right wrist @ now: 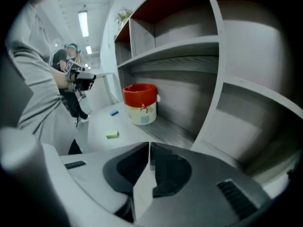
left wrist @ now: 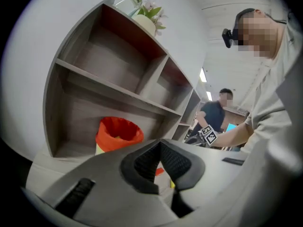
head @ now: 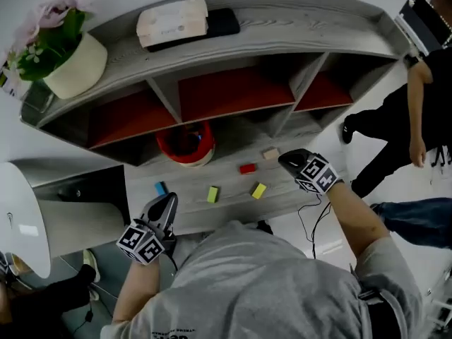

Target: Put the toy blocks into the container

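Left gripper and right gripper are both clenched empty, five blocks lie loose on the board before the red bucket; I judge picking not begun: next I open over one block.

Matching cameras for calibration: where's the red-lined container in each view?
Head view: red-lined container, left of centre, on the bottom board of the grey shelf.
Left gripper view: lower left, in the bottom compartment.
Right gripper view: near centre, on the bottom board.
Shared landmark: the grey shelf.
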